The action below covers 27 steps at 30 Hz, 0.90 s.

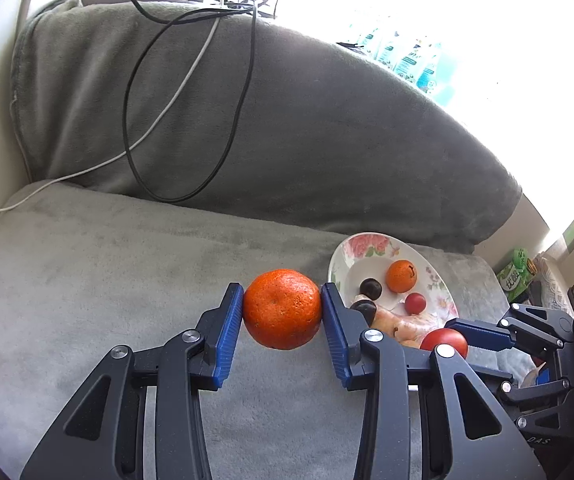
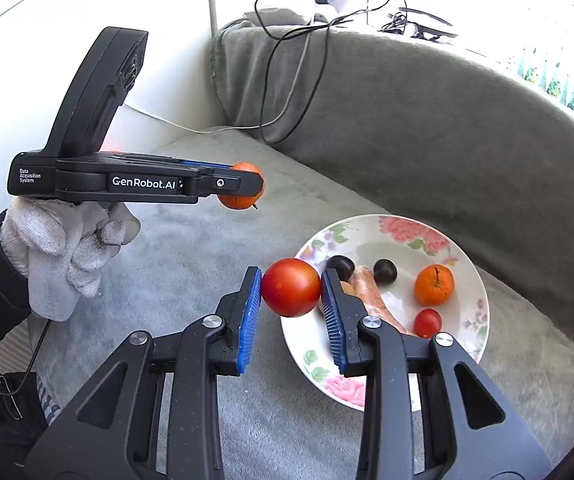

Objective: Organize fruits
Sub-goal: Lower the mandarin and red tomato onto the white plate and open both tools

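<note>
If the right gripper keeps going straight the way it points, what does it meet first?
Probably the floral plate: the right gripper, shut on the tomato, points over its near rim toward a dark plum. Depth unclear.

Plate (image 2: 471,280) sits on the sofa seat cushion (image 1: 107,248) before the backrest (image 1: 327,128), holding a small mandarin (image 2: 434,285), cherry tomato (image 2: 427,322), two dark fruits (image 2: 385,270) and a carrot (image 2: 373,298); cables (image 1: 191,92) drape over the backrest at left.

Tangerine (image 1: 282,308) dimpled matt; tomato (image 2: 291,287) smooth glossy; sofa (image 1: 127,264) plush cloth
</note>
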Each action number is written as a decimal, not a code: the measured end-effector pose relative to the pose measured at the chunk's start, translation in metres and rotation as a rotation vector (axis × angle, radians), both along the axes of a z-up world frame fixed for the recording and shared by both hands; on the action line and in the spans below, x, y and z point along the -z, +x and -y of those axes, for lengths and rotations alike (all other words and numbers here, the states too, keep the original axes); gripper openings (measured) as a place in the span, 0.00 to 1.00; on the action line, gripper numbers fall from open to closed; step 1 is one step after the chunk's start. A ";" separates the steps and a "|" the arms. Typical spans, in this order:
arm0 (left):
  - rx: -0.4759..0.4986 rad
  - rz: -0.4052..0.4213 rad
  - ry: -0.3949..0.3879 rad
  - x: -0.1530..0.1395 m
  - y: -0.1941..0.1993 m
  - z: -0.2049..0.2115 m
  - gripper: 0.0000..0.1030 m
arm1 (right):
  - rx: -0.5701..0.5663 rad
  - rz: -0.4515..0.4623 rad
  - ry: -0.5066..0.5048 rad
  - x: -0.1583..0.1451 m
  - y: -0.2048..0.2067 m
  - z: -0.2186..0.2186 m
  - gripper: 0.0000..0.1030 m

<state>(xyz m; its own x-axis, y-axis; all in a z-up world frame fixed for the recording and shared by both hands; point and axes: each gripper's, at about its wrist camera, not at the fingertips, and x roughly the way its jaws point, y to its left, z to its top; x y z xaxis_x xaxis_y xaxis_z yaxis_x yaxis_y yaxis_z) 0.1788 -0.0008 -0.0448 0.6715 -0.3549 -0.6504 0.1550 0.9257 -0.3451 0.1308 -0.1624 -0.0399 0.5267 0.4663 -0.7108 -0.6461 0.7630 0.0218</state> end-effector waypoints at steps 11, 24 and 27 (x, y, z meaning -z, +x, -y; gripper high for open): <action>0.055 0.010 0.004 -0.007 0.018 0.034 0.37 | 0.111 -0.005 0.050 0.000 0.001 0.047 0.31; 0.102 0.014 0.020 -0.012 0.035 0.063 0.37 | 0.157 -0.034 0.076 0.008 0.006 0.067 0.31; 0.113 0.013 0.026 -0.012 0.037 0.070 0.37 | 0.161 -0.044 0.085 0.009 0.007 0.070 0.31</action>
<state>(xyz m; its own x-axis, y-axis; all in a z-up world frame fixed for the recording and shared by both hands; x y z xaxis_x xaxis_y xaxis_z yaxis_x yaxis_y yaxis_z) 0.2156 -0.0711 -0.0333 0.6367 -0.4119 -0.6518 0.2631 0.9107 -0.3185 0.1380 -0.2319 -0.0488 0.5690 0.4378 -0.6961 -0.5125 0.8508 0.1161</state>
